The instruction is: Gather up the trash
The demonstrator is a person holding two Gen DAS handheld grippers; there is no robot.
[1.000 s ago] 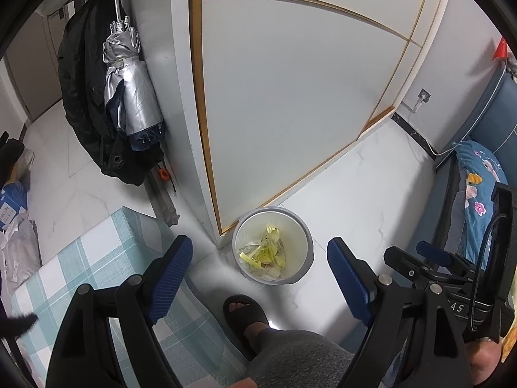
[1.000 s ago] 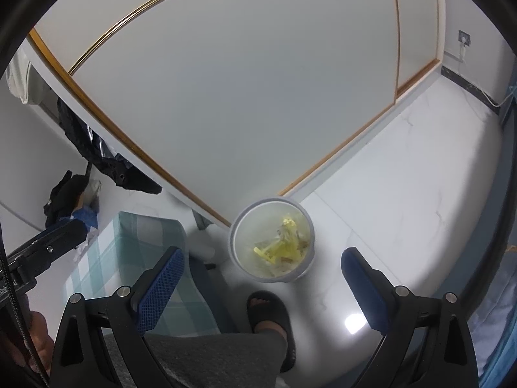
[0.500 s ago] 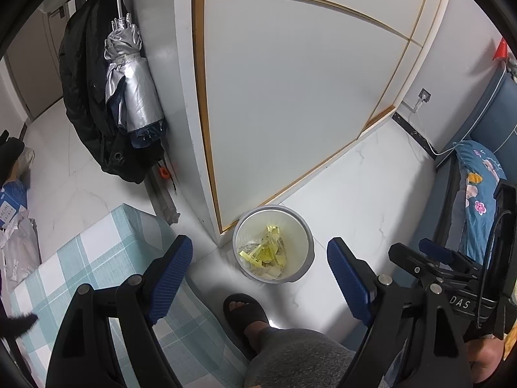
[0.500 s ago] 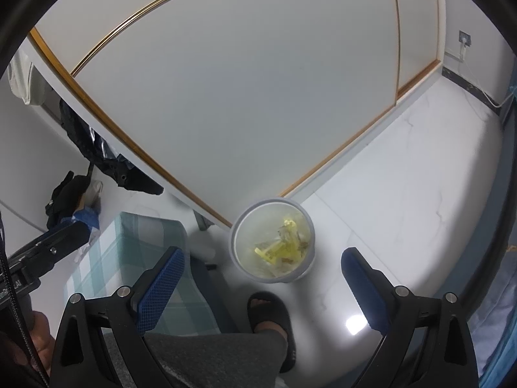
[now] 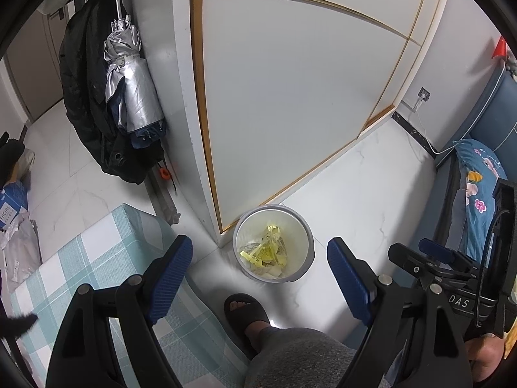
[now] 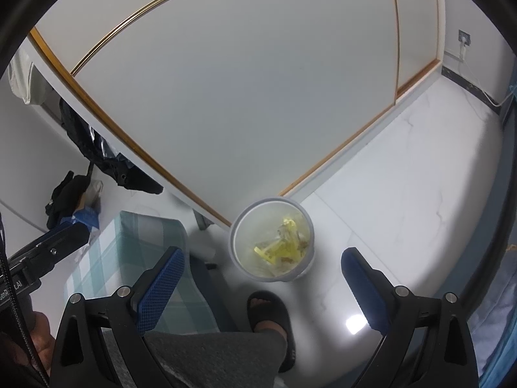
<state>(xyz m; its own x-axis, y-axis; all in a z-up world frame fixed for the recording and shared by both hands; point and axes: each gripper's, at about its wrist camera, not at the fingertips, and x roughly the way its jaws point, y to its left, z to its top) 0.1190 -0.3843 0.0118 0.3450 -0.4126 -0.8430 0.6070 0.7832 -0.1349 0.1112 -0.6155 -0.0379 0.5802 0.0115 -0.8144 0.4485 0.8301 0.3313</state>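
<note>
Beside wardrobe corner (image 5: 210, 220), white bin (image 5: 274, 242) on floor, yellow scraps (image 5: 263, 252) already inside. Left tool (image 5: 258, 265) and right tool (image 6: 263, 273) above bin, both spread apart, empty. Remaining trash: cannot tell.

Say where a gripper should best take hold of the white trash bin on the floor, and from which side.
Probably the rim of the trash bin, from above. It stands upright and open-topped, its thin wall exposed all round. One finger would go inside, one outside, on the side toward the sandalled foot, since the far side sits close to the wardrobe corner. Both the left gripper and the right gripper hover open above it.
</note>
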